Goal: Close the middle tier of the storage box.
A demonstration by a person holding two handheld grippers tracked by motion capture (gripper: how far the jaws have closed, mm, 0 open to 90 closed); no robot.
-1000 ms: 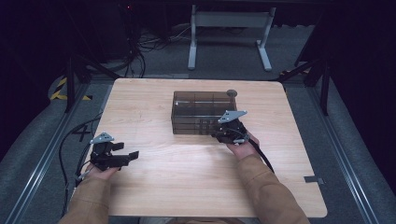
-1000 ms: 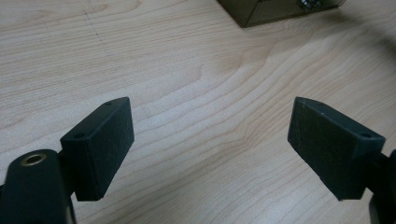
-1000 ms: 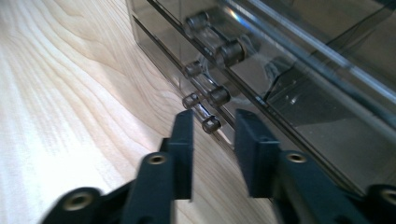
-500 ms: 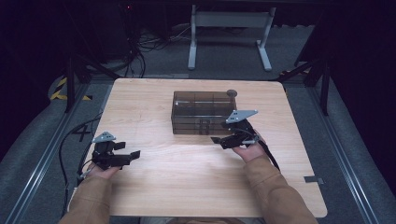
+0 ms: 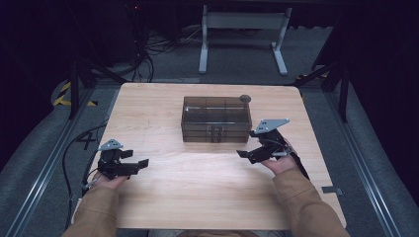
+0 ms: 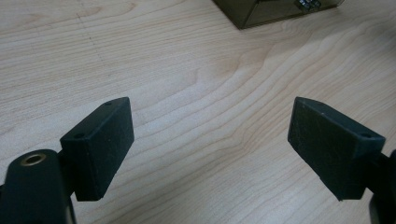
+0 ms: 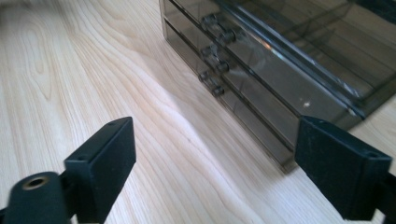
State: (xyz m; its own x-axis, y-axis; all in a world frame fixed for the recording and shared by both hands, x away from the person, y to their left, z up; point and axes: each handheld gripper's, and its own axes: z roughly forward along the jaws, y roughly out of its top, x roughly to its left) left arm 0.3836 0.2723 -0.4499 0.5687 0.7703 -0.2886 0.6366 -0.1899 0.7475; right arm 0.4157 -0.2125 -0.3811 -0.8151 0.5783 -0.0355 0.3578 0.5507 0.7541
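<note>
Right gripper (image 5: 249,150) sat just off the drawer box's (image 5: 215,118) front right corner, jaws pointing left across the table (image 5: 197,197), grey plate on top, sleeve coming in from the bottom right. Its jaws had just been opening and stood wide, nothing between them; in the right gripper view the box's (image 7: 280,74) drawer fronts with three small knobs (image 7: 215,58) ran diagonally ahead, close to the right-hand jaw but not touching it. Left gripper (image 5: 138,164) rested low near the table's left edge, jaws pointing right, also wide and empty; the left gripper view showed bare wood (image 6: 201,93) between them and a corner of the box (image 6: 261,11) far off at the top. The box stood at table centre, toward the far side, square to the edges. A small round dark knob-like thing (image 5: 244,98) stood at its back right corner. Open wood ran across the whole near half between the two grippers, with clear strips left and right of the box.
</note>
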